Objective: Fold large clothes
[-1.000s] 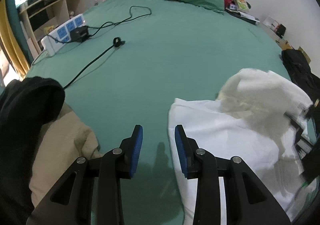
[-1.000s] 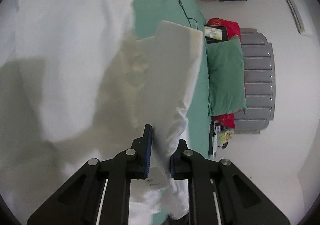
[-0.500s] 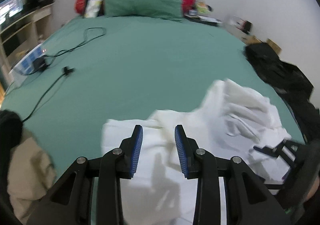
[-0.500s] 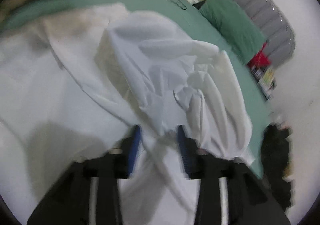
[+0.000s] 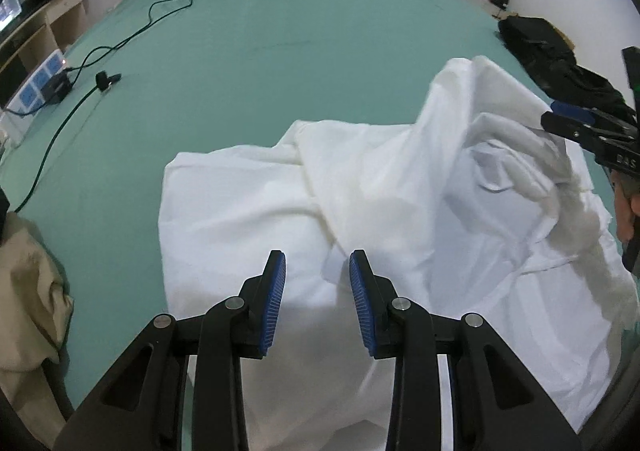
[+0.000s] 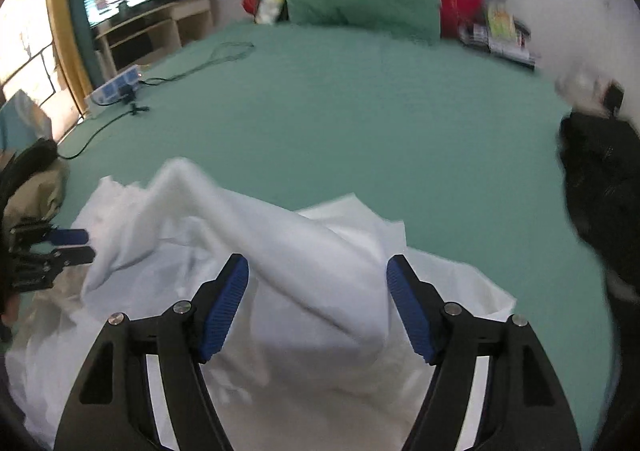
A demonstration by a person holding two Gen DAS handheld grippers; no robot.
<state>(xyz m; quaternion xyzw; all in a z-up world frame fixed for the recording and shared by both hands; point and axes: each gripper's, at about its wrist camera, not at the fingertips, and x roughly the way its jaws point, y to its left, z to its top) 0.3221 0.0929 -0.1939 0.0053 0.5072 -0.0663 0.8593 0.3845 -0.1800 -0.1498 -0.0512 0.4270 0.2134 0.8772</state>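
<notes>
Left wrist view: we see the white garment (image 5: 360,211) heaped in soft folds on the green bed (image 5: 280,63), from centre to 4 o'clock. Our left gripper (image 5: 317,291) hangs above it, jaws apart, gripping nothing.

Right wrist view: the blurred garment (image 6: 280,251) fills 6 o'clock, its lower edge cut off. Our right gripper (image 6: 318,303) is opening, its ribbed blue pads clear of the cloth bulging between them.

White garment (image 5: 384,219), rumpled, heaped on green bed (image 5: 280,63), near edge
</notes>
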